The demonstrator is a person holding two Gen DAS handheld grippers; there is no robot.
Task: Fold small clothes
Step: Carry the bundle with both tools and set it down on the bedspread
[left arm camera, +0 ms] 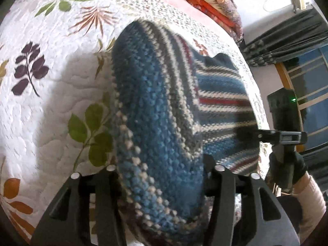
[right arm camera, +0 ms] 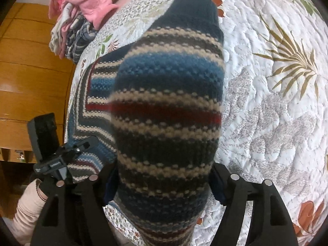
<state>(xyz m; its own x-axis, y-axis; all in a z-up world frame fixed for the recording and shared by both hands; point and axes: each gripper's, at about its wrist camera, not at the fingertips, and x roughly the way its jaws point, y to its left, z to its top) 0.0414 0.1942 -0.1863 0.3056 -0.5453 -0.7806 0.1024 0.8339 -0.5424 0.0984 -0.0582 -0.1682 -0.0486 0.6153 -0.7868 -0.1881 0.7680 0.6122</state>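
Note:
A striped knit sweater (left arm camera: 155, 102) in blue, white, grey and red hangs lifted over the floral quilt. In the left wrist view a thick fold of it bulges up between the fingers of my left gripper (left arm camera: 164, 170), which is shut on it. My right gripper (left arm camera: 285, 137) shows at the far right, pinching the sweater's edge. In the right wrist view the sweater (right arm camera: 168, 102) fills the centre, its dark blue end farthest away, and my right gripper (right arm camera: 164, 176) is shut on it. The left gripper (right arm camera: 61, 153) grips the edge at lower left. The fingertips are hidden by knit.
A white quilt (left arm camera: 51, 106) with leaf prints covers the bed. A pile of pink and checked clothes (right arm camera: 82, 14) lies at its far corner beside a wooden wardrobe (right arm camera: 30, 78). Folded bedding (left arm camera: 215, 6), dark curtains (left arm camera: 291, 39) and a window stand beyond. A pale sleeve (left arm camera: 309, 196) shows.

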